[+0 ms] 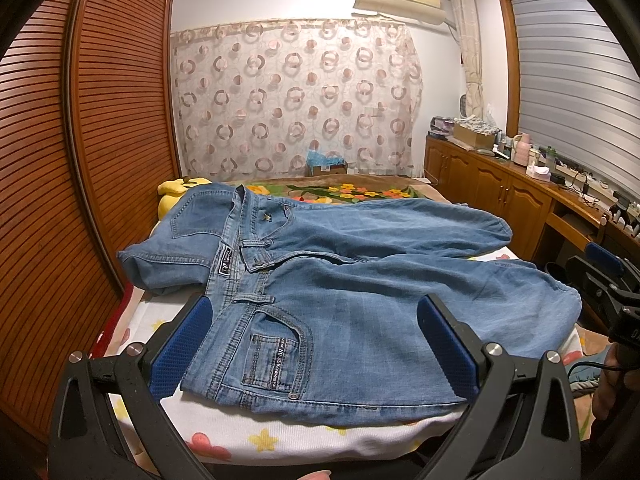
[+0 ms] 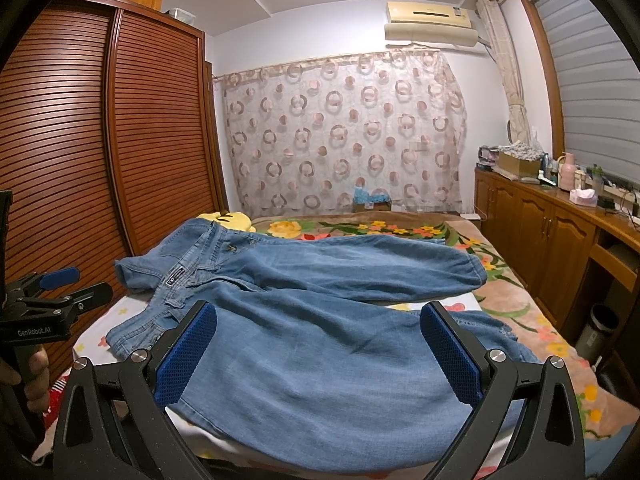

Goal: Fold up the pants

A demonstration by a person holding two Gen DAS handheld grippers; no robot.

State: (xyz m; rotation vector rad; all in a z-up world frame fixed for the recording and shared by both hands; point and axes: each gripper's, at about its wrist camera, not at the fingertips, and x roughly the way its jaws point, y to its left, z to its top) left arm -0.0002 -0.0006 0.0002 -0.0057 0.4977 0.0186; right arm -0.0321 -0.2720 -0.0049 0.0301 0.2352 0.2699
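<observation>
- While our left gripper [image 1: 314, 354] hangs at the lower centre of the left wrist frame, its blue pads [image 1: 182, 350] stand spread wide, pinching nothing.
- Between those pads we see the waist end of the jeans [image 1: 320, 280], with the stitched front pocket [image 1: 276, 360] just ahead of the tool.
- We find the jeans lying flat across the bed [image 1: 280, 436], waistband toward the left of the frame and both legs running to the right.
- Our right gripper [image 2: 318, 354] sits low in the right wrist frame, pads also spread apart and gripping nothing.
- Between its pads lies the near leg of the jeans [image 2: 320, 320]; the far leg stretches toward the right, above it in the frame.
- At the left edge of the right wrist frame we see the left gripper [image 2: 60, 284] beside the waistband.
- Behind the bed hangs a patterned curtain [image 2: 344, 136], with a slatted wardrobe [image 2: 80, 140] on the left.
</observation>
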